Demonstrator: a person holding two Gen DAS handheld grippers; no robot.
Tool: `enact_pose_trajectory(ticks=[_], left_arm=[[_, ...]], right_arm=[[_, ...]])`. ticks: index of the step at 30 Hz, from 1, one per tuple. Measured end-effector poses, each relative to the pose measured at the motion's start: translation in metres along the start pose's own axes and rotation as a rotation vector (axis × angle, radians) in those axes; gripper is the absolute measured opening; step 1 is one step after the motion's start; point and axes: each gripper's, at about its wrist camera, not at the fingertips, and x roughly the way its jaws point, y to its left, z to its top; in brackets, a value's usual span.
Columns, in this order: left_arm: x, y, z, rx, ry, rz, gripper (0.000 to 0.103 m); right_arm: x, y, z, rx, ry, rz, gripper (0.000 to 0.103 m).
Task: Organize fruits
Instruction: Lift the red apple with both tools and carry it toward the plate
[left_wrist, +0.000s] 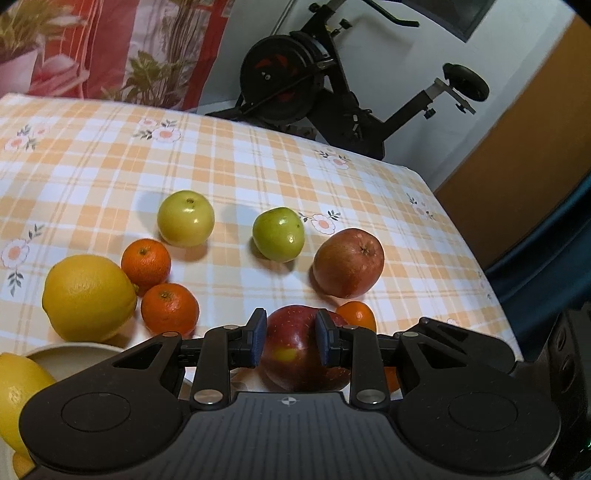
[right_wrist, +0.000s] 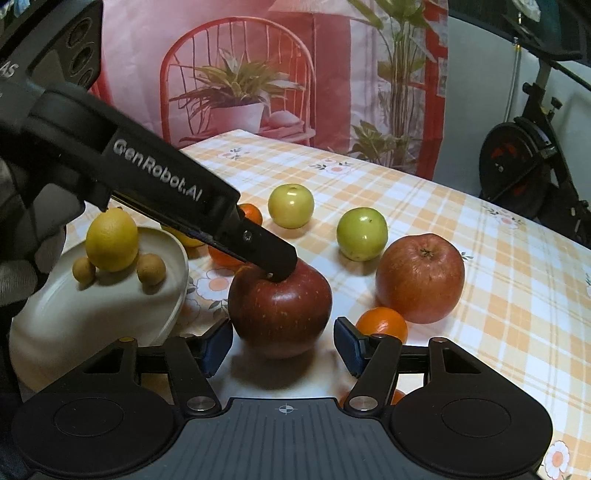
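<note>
My left gripper (left_wrist: 291, 341) is shut on a dark red apple (left_wrist: 301, 354), its blue pads pressed on both sides; the apple (right_wrist: 280, 306) also shows in the right wrist view with the left gripper's finger (right_wrist: 266, 254) on top of it. My right gripper (right_wrist: 282, 345) is open and empty, its jaws just in front of that apple. A second red apple (left_wrist: 349, 263) (right_wrist: 420, 277), two green apples (left_wrist: 185, 218) (left_wrist: 278, 234), three tangerines (left_wrist: 146, 263) (left_wrist: 169, 308) (left_wrist: 356, 315) and a lemon (left_wrist: 88, 297) lie on the checked tablecloth (left_wrist: 110, 177).
A cream plate (right_wrist: 122, 310) at the left holds a lemon (right_wrist: 112, 239) and two small brown fruits (right_wrist: 151, 269). An exercise bike (left_wrist: 332, 85) stands behind the table. The table's right edge (left_wrist: 480, 258) drops off near the apples.
</note>
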Motion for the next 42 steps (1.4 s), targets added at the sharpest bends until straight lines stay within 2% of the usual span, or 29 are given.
enact_pose_trajectory(ticks=[9,12,21,33,42], left_arm=[[0.001,0.010,0.001,-0.051,0.029,-0.039,0.032],[0.001,0.013,0.001,-0.063,0.045,-0.049,0.037],[0.002,0.012,-0.001,-0.053,0.069,-0.080,0.037],[0.002,0.010,0.000,-0.034,0.069,-0.082,0.037],[-0.026,0.006,-0.002,-0.015,0.029,-0.081,0.037]], right_arm=[[0.002,0.001,-0.001,-0.008,0.009,0.020,0.051],[0.002,0.001,-0.001,-0.010,0.012,0.023,0.051],[0.002,0.001,-0.002,-0.014,0.016,0.019,0.054],[0.000,0.000,-0.001,0.013,0.005,0.024,0.054],[-0.014,0.011,0.009,-0.004,-0.026,0.032,0.054]])
